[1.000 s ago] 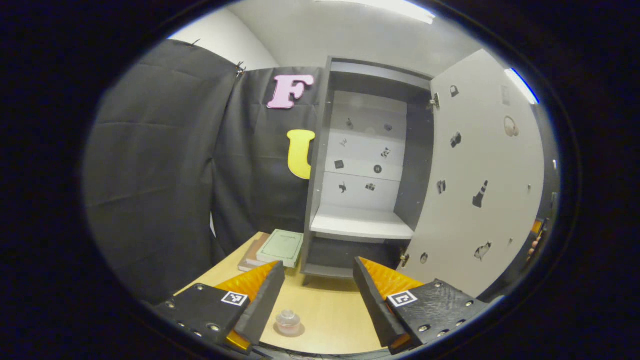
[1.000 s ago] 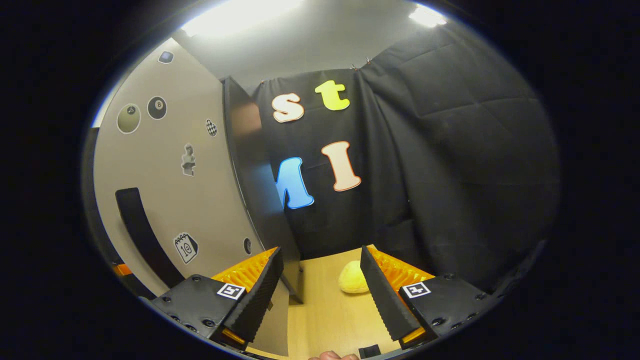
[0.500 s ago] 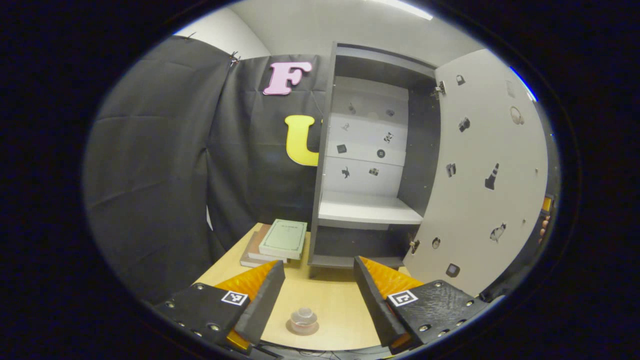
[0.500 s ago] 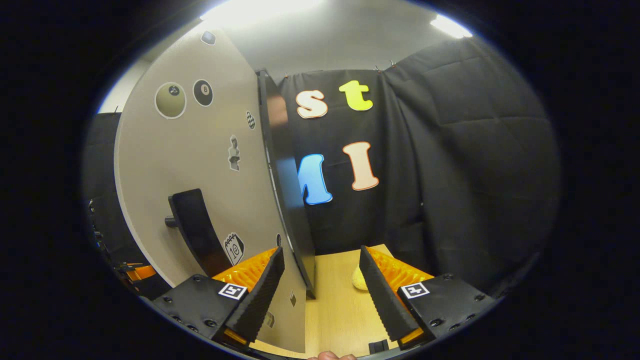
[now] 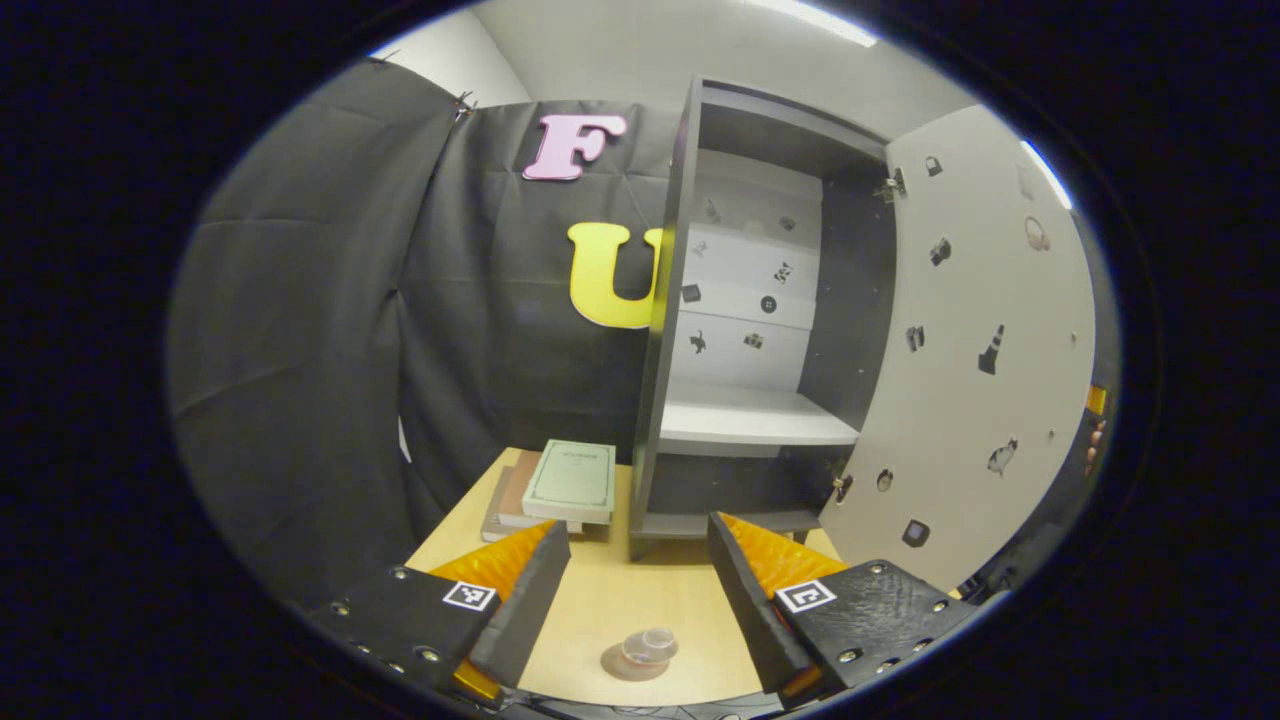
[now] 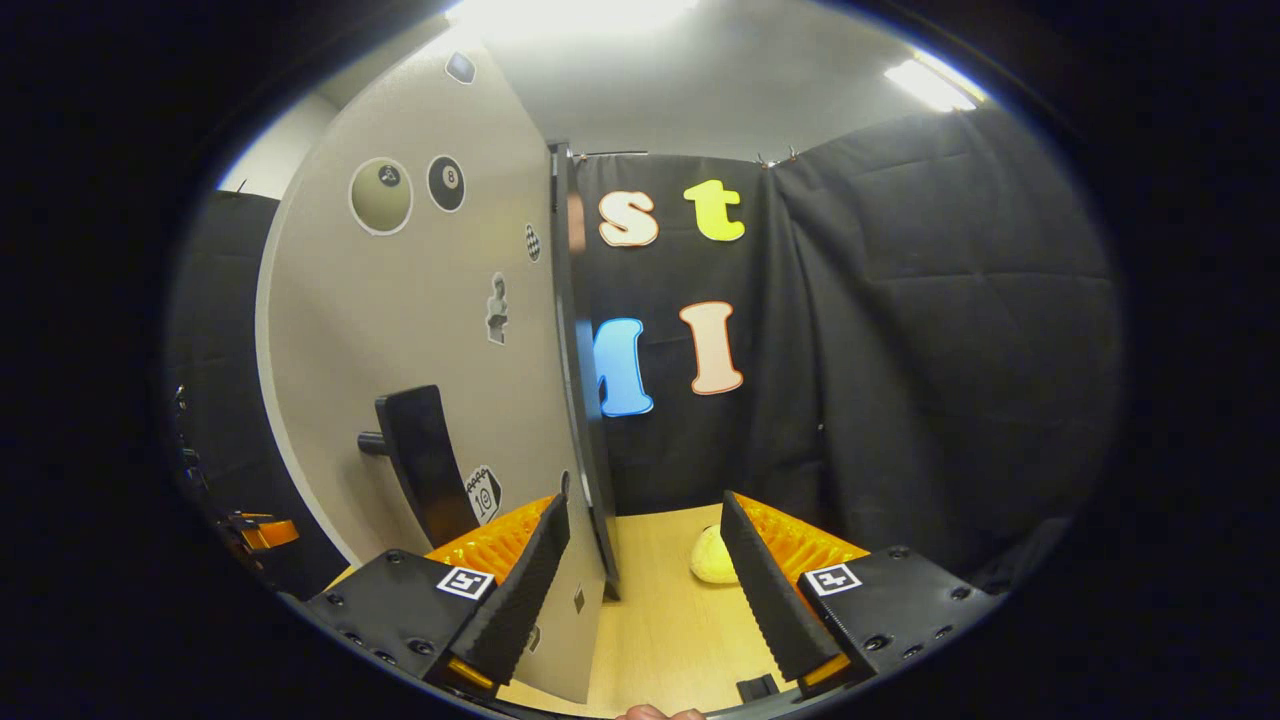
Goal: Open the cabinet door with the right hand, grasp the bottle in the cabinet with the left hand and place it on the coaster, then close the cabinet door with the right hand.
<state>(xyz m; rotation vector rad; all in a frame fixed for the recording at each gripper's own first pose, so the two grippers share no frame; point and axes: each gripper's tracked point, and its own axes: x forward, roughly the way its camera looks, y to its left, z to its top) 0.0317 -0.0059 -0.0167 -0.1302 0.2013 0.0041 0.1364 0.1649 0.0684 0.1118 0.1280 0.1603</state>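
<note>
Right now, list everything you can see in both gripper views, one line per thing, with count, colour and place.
cabinet: one, dark grey with pale back panels, standing at the far end of the table, shelves bare.
cabinet door: one, pale with small stickers, swung open at the cabinet's right side in the left gripper view.
door handle: one, black, on the door's outer face.
books: a small stack, green cover on top, on the table left of the cabinet.
bottle: one, small and clear, on the coaster near the table's front edge.
coaster: one, brownish, under the bottle.
yellow lump: one, on the table; what it is, cannot tell.
table: one, light wood.
left gripper: black and orange, open, empty.
right gripper: black and orange, open, beside the door's edge.
</note>
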